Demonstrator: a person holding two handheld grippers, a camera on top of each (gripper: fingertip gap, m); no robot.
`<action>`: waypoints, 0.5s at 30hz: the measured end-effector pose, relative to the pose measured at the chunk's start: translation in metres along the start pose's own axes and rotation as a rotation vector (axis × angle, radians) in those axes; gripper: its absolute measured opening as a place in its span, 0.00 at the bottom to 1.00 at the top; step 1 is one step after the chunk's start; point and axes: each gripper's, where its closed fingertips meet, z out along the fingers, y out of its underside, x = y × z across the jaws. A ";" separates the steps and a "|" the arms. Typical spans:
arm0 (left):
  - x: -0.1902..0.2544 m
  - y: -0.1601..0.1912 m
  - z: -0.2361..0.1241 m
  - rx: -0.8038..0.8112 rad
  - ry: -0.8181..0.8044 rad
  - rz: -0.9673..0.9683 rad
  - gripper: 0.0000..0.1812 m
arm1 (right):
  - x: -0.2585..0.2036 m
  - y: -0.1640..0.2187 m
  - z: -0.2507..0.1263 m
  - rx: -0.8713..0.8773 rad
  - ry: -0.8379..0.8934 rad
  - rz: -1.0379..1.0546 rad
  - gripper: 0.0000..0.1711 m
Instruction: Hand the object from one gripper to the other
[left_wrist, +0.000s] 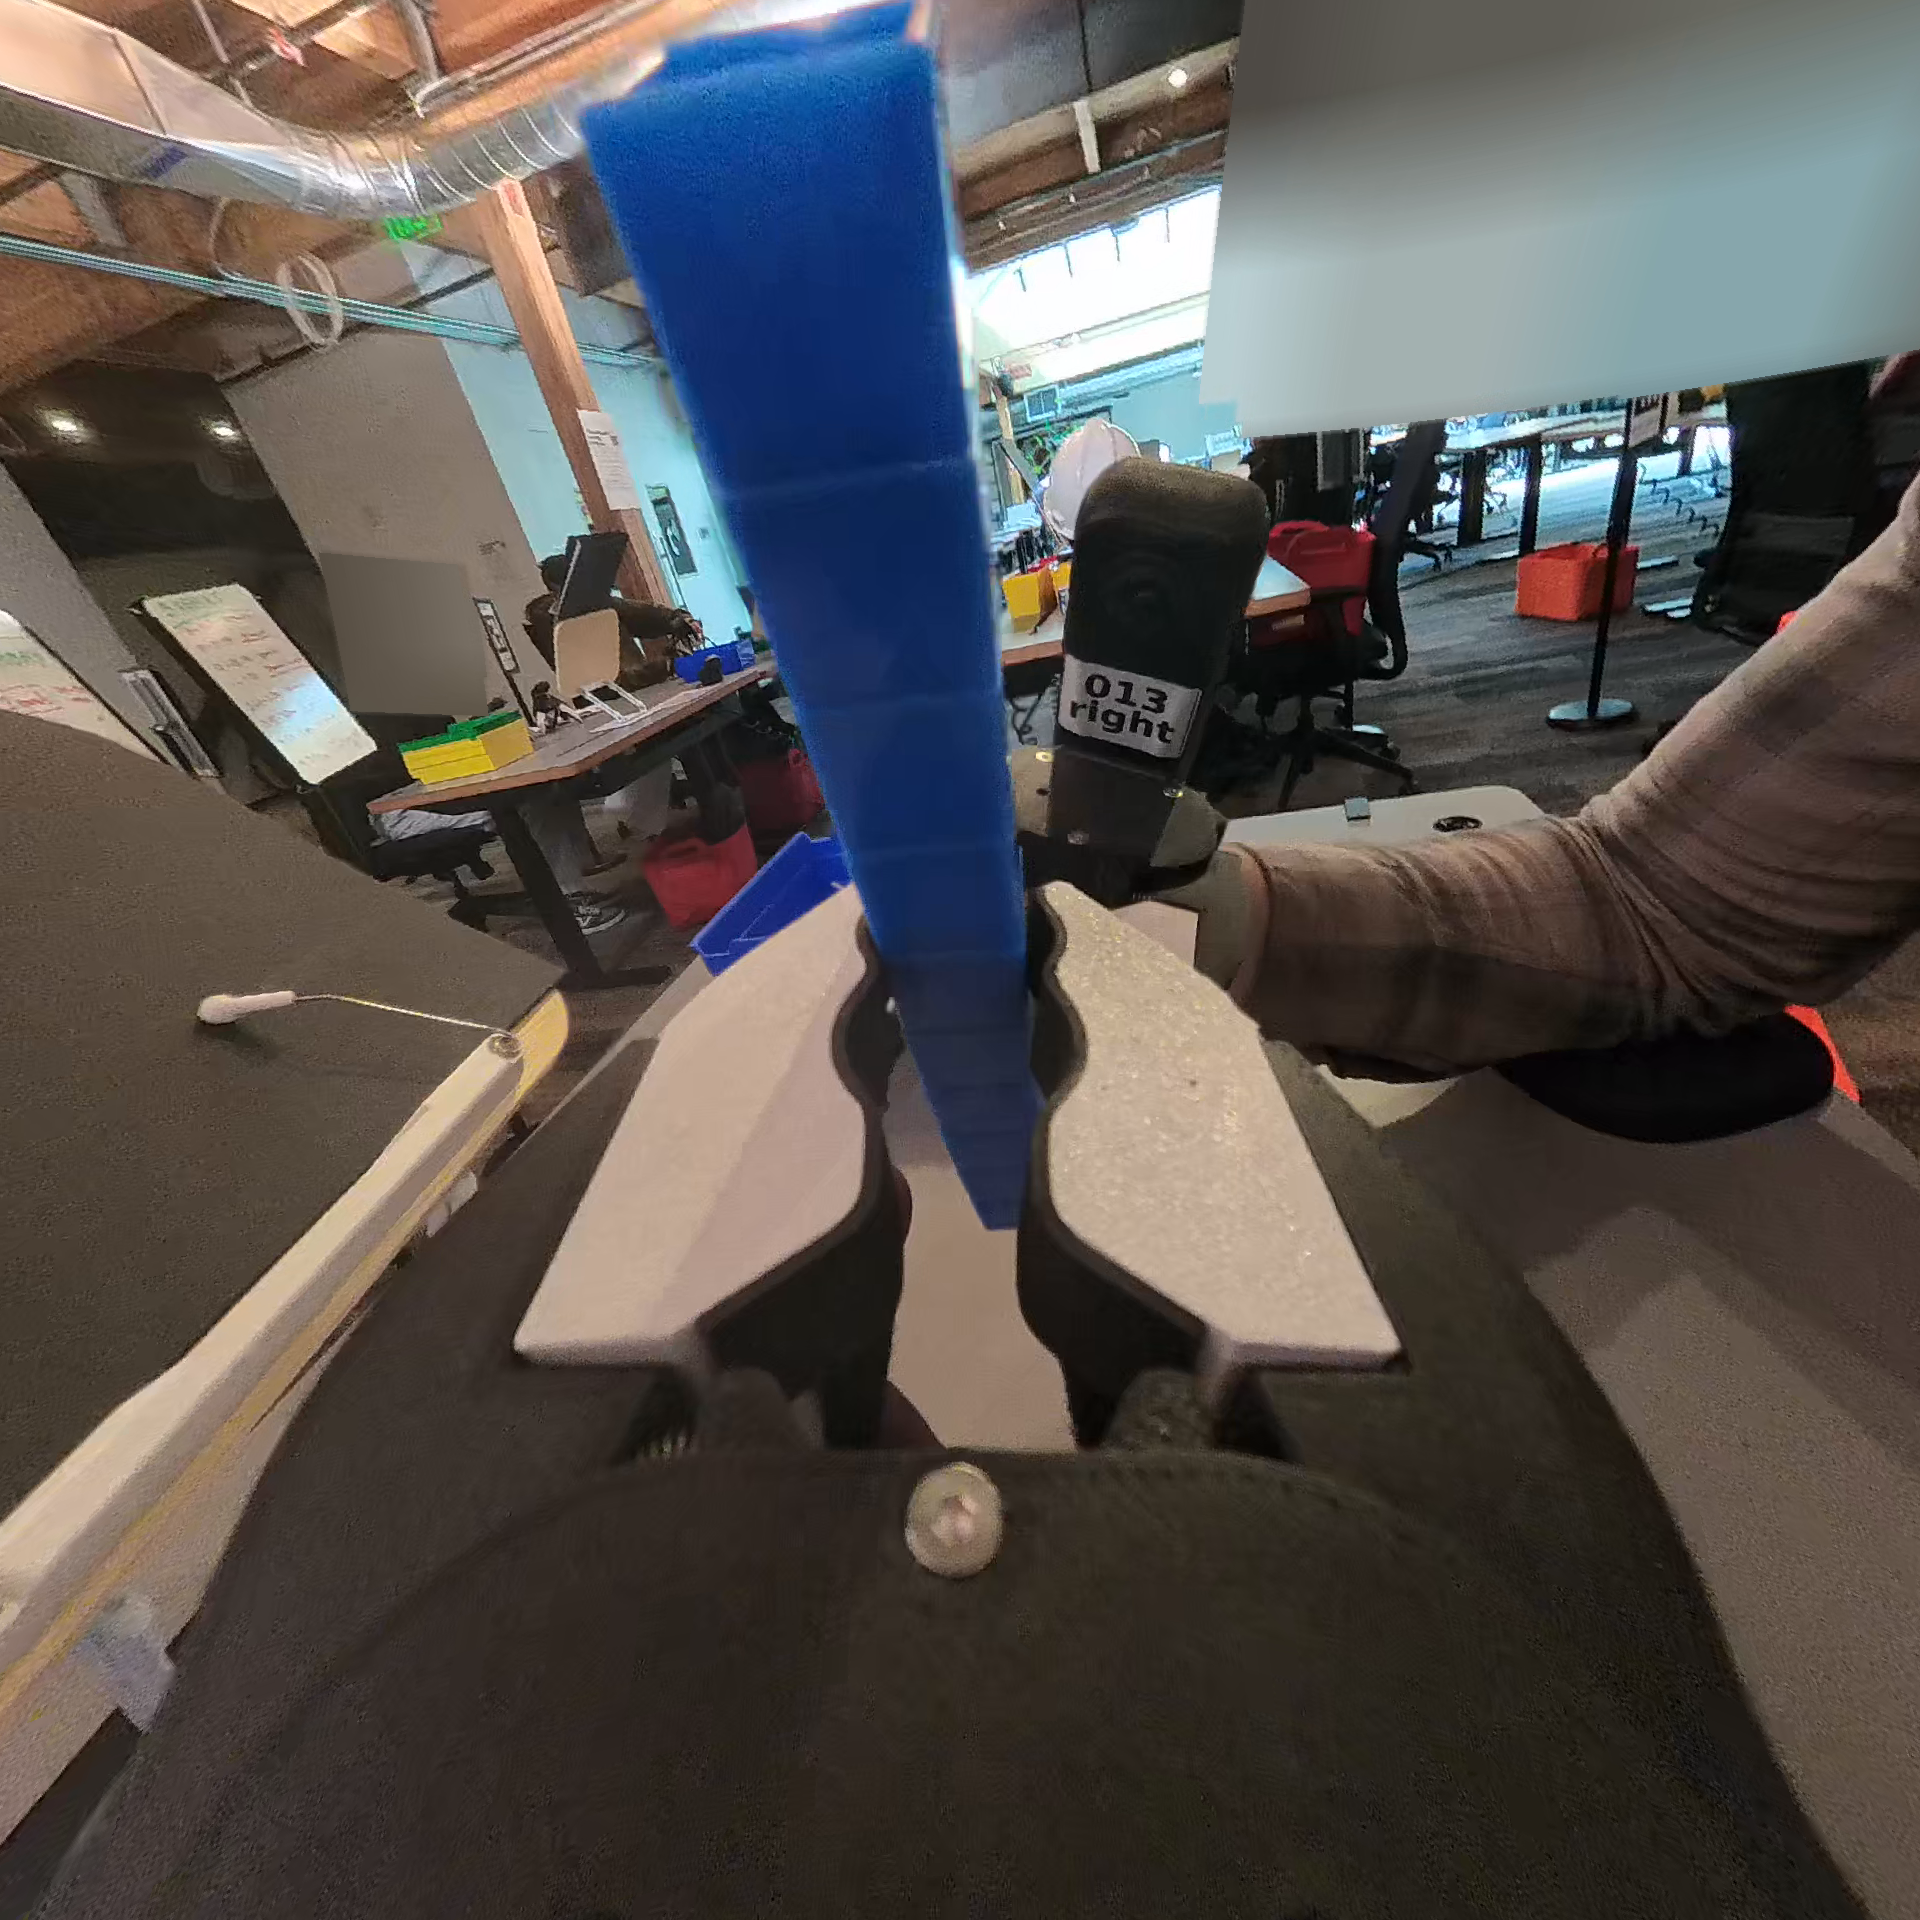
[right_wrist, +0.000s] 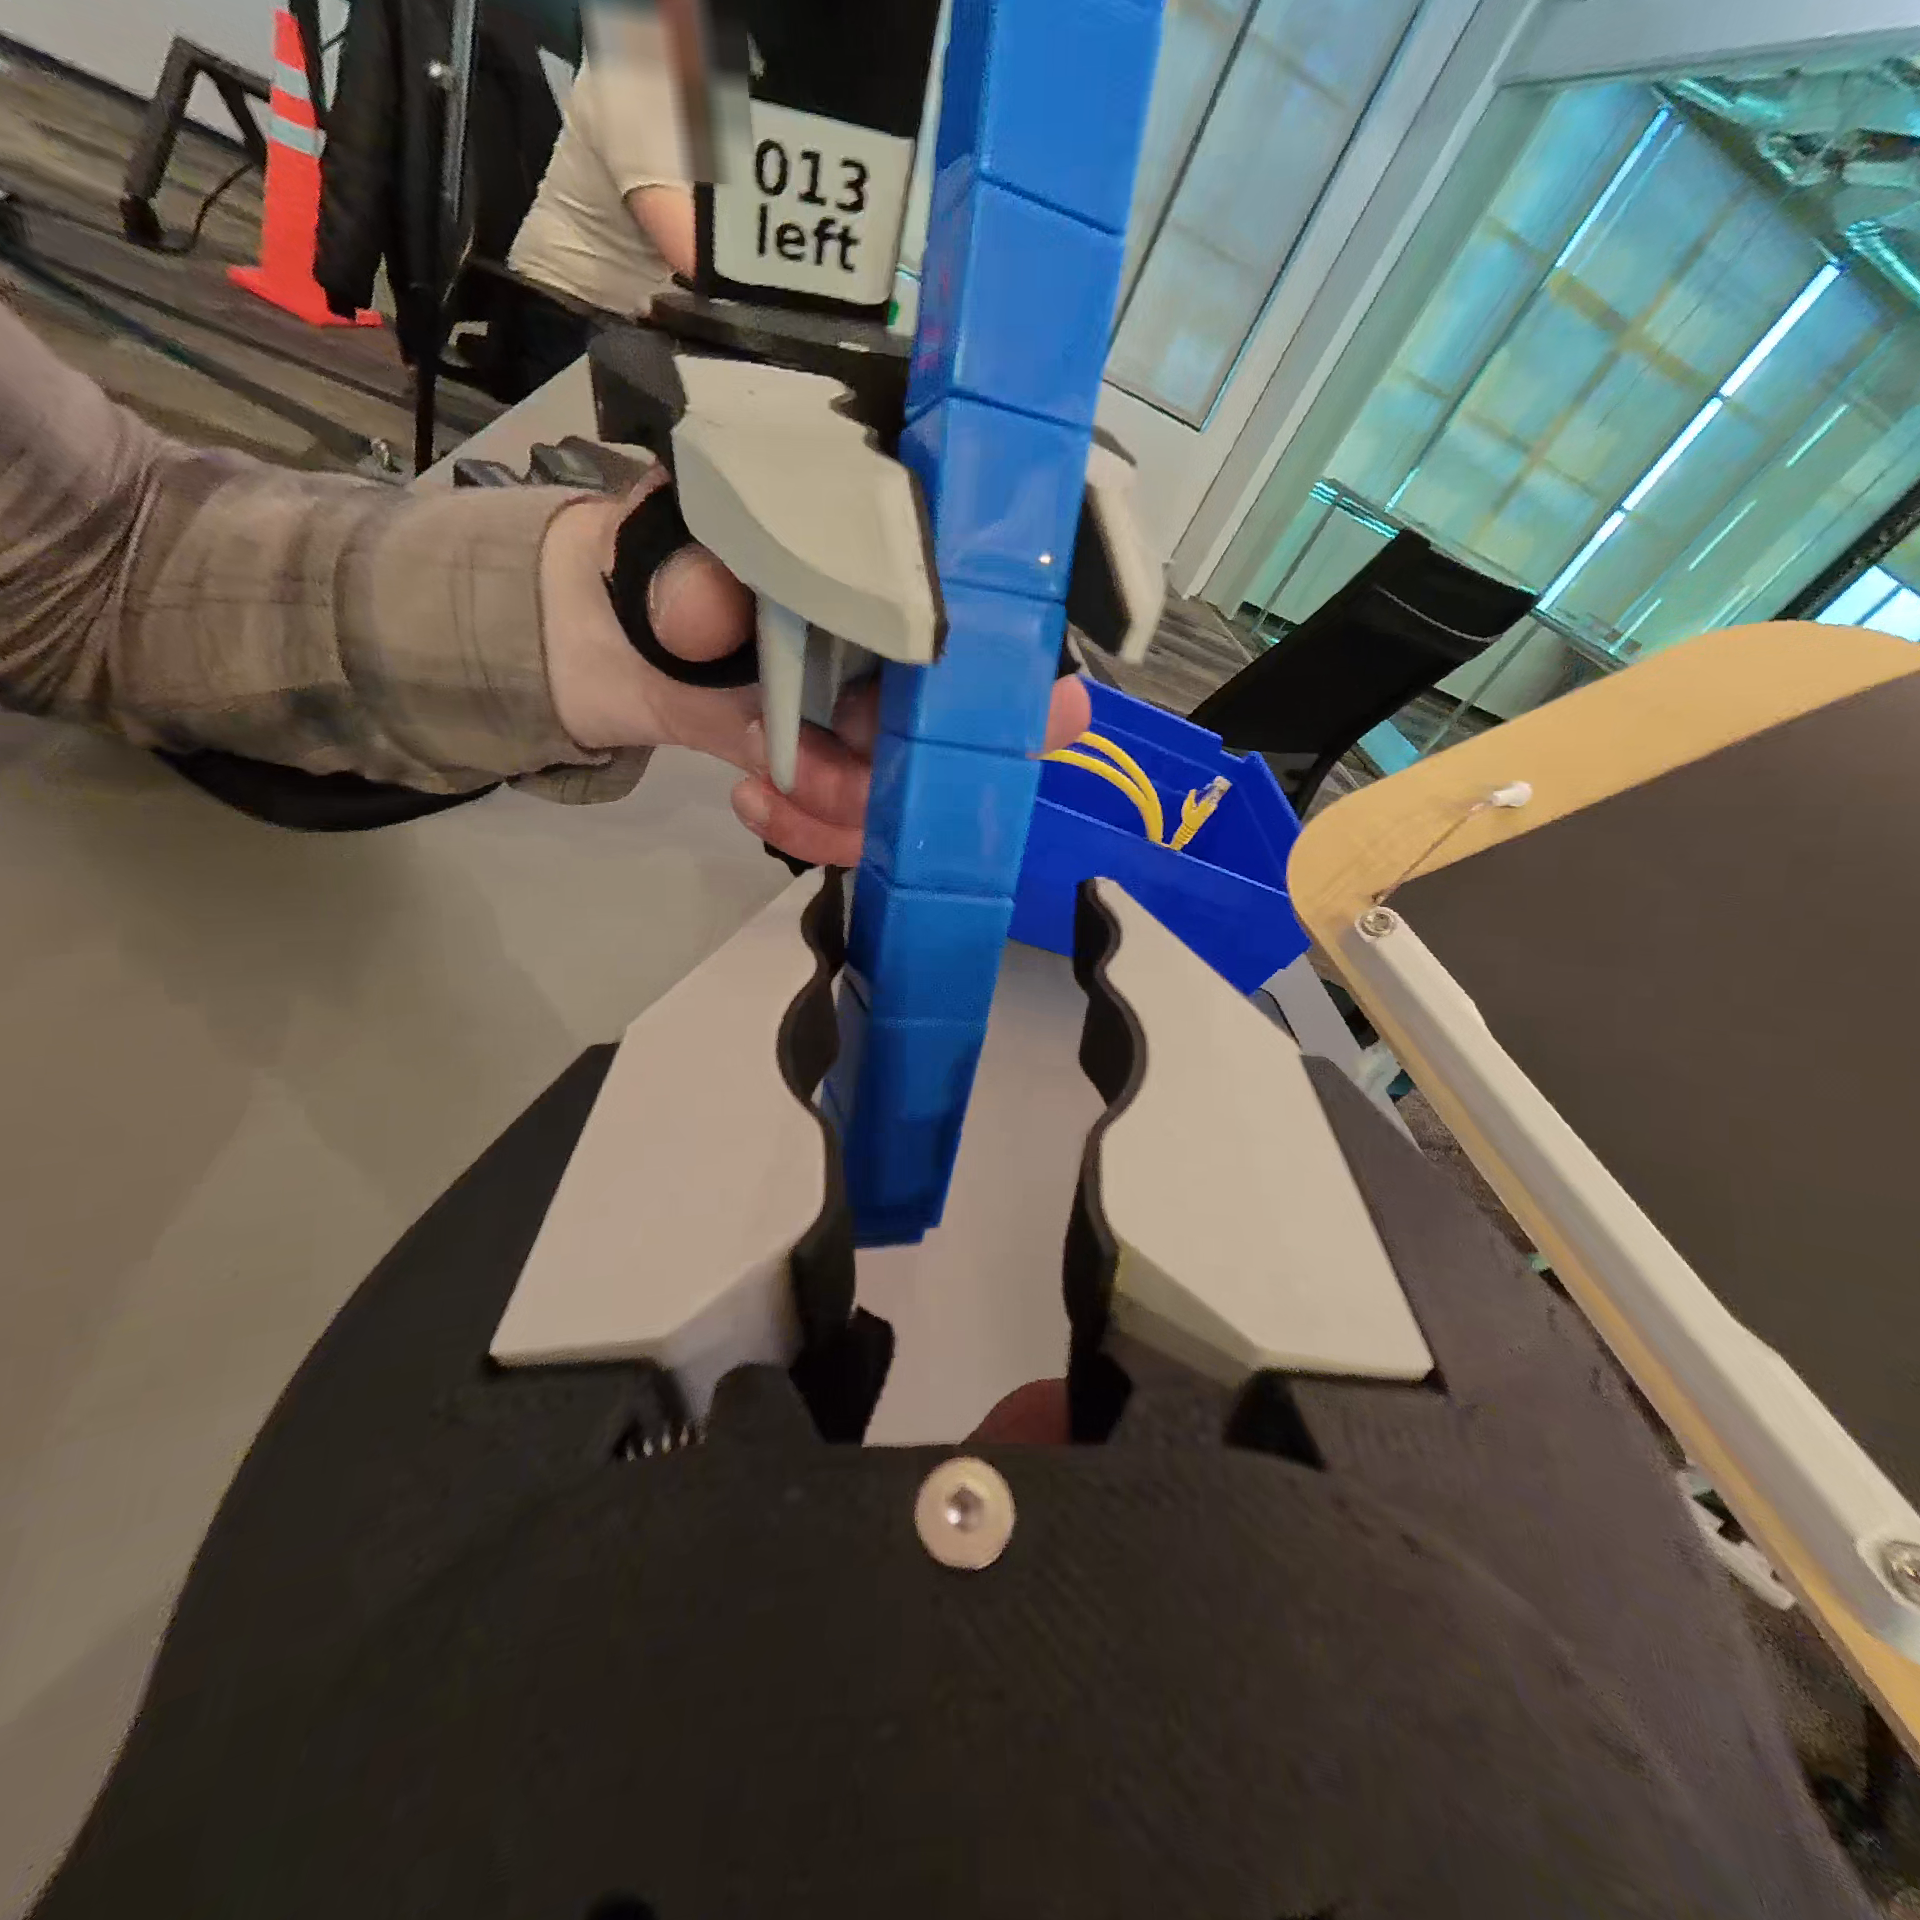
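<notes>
A long blue segmented bar (left_wrist: 810, 416) stands upright between my two grippers. My left gripper (left_wrist: 951, 935) is shut on it, both pads pressed against its sides. In the right wrist view the left gripper (right_wrist: 1023, 623) clamps the bar (right_wrist: 997, 468) partway up. My right gripper (right_wrist: 961, 914) is open around the bar's lower end: its left pad touches the bar, its right pad stands apart with a clear gap. The right gripper's black body (left_wrist: 1143, 644) shows behind the bar in the left wrist view, with its fingers hidden there.
A blue bin (right_wrist: 1164, 894) with a yellow cable sits on the grey table (right_wrist: 312, 1039) behind the bar. A black board with a wooden edge (right_wrist: 1662, 1039) stands close beside the grippers. A person's sleeved arm (left_wrist: 1558, 914) holds each gripper. An orange cone (right_wrist: 296, 156) stands far back. The left gripper's tips are roughly 6 cm from the right gripper's.
</notes>
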 end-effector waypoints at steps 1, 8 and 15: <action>0.002 0.001 0.001 -0.006 0.004 0.010 0.13 | -0.003 0.001 0.002 -0.004 -0.007 -0.014 0.21; 0.000 -0.001 0.001 0.011 -0.012 0.028 0.13 | -0.003 -0.001 0.008 0.020 0.022 0.019 0.12; -0.032 -0.002 -0.003 0.047 -0.208 -0.019 0.27 | 0.054 0.001 -0.010 -0.012 0.403 -0.030 0.11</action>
